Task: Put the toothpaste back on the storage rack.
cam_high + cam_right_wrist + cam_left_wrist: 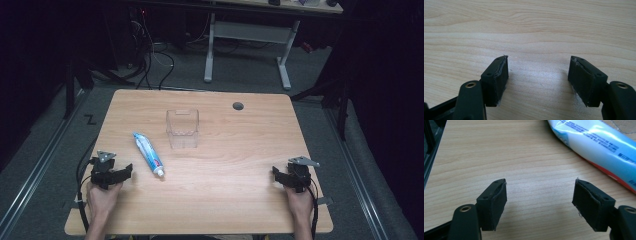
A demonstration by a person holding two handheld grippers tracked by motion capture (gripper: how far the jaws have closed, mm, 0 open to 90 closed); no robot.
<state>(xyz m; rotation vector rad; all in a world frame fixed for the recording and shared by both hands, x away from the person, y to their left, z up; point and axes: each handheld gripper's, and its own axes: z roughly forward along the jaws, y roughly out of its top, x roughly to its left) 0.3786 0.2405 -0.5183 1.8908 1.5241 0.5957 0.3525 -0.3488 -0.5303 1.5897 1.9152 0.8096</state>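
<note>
A blue and white toothpaste tube (148,153) lies flat on the wooden table (220,200), its white cap toward the near side. A clear plastic box (182,128) stands upright just right of it, farther back. My left gripper (127,171) rests near the table's left edge, a short way left of the tube's cap. In the left gripper view its jaws stand wide apart, left gripper (540,195) over bare wood, with the tube (599,145) ahead to the upper right, untouched. My right gripper (276,173) sits near the right edge; the right gripper (537,71) is open over bare wood.
A round grey cable hole (238,106) sits near the table's far edge. Beyond the table stand a white desk frame (247,45) and loose cables (155,55) on the dark floor. Black cables trail from both grippers off the near edge.
</note>
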